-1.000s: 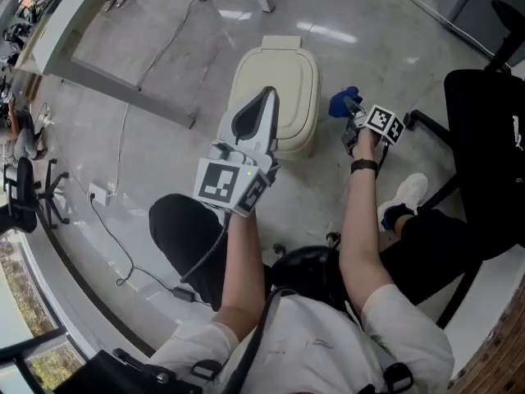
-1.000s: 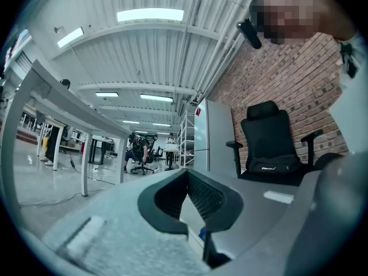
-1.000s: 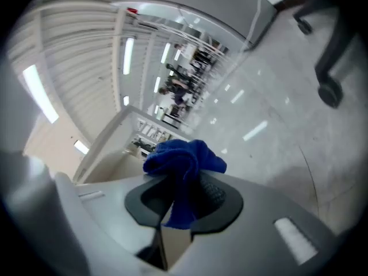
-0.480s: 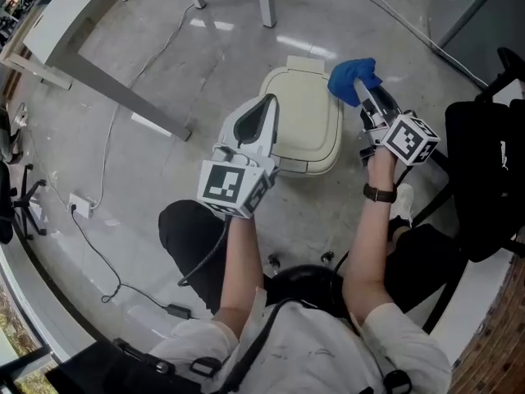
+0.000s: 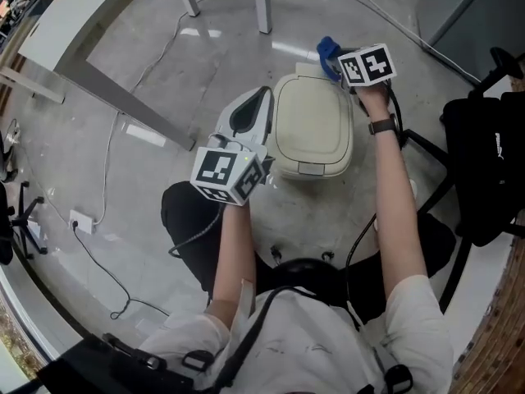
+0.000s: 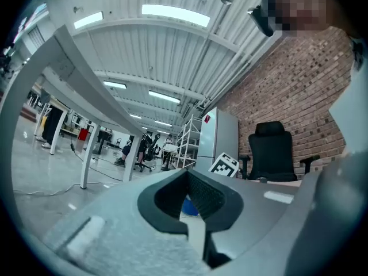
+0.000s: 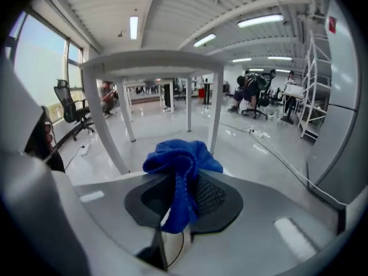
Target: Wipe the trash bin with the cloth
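A cream trash bin (image 5: 312,125) with its lid down stands on the floor in front of the person's knees. My right gripper (image 5: 336,59) is at the bin's far right rim, shut on a blue cloth (image 5: 327,49); the marker cube hides most of the jaws in the head view. The right gripper view shows the cloth (image 7: 181,157) bunched above and hanging between the jaws of my right gripper (image 7: 183,180). Beside the bin's left side, my left gripper (image 5: 264,97) points away from the person. In its own view my left gripper (image 6: 187,176) is shut with nothing held.
White table legs (image 5: 264,2) stand just beyond the bin, and a grey table frame (image 5: 107,89) runs to the far left. A black office chair (image 5: 492,162) is close on the right. A cable and power strip (image 5: 78,220) lie on the floor at left.
My right gripper has carried the blue cloth from the bin's right side up to its far rim. The left gripper stayed beside the bin's left side.
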Motion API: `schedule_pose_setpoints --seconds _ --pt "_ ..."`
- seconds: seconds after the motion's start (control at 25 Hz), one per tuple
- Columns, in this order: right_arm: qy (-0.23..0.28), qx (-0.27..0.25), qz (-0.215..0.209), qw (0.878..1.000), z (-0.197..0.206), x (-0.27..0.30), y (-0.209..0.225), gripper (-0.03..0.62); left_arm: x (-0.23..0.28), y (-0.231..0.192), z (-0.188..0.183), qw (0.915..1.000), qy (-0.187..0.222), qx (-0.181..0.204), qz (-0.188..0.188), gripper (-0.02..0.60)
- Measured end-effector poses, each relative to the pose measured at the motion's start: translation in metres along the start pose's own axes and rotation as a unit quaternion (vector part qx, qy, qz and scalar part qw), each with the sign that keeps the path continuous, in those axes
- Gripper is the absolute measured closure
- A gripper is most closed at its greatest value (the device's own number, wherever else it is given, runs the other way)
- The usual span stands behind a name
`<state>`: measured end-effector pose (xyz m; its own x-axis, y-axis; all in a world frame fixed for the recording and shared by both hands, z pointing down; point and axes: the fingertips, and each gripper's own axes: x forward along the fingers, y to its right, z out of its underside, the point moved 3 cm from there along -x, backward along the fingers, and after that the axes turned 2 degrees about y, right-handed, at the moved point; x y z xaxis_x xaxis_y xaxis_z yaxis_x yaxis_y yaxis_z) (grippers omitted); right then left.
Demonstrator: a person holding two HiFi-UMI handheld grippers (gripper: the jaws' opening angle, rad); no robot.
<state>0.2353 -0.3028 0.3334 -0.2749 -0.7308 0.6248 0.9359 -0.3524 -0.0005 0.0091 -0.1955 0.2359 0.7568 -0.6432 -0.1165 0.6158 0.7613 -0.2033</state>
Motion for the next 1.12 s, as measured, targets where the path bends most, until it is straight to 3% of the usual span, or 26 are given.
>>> schedule_pose_setpoints --seconds 0.12,0.28,0.56,0.68,0.84,1.12 --pt "-0.061 -0.007 -0.027 0.998 0.014 0.036 -0.011 0.519 -0.008 -0.006 -0.005 1.0 0.004 -0.003 0.004 0.58" --pt "-0.083 0.01 -0.077 0.994 0.018 0.063 -0.043 0.52 -0.024 -0.013 -0.011 1.0 0.005 0.004 -0.005 0.58" --pt "-0.115 -0.042 -0.161 0.979 0.004 0.084 -0.115 0.519 -0.056 -0.026 -0.019 0.9993 0.011 0.013 -0.035 0.58" --pt "-0.139 -0.067 -0.209 0.966 0.005 0.087 -0.152 0.519 -0.066 -0.028 -0.028 0.9987 0.013 0.021 -0.044 0.58" --pt "-0.183 -0.106 -0.282 0.936 0.028 0.071 -0.211 0.519 -0.079 -0.034 -0.035 0.9982 0.021 0.029 -0.048 0.58" --pt "-0.218 -0.195 -0.337 0.895 0.079 0.008 -0.278 0.519 -0.079 -0.037 -0.031 0.9981 0.026 0.02 -0.052 0.58"
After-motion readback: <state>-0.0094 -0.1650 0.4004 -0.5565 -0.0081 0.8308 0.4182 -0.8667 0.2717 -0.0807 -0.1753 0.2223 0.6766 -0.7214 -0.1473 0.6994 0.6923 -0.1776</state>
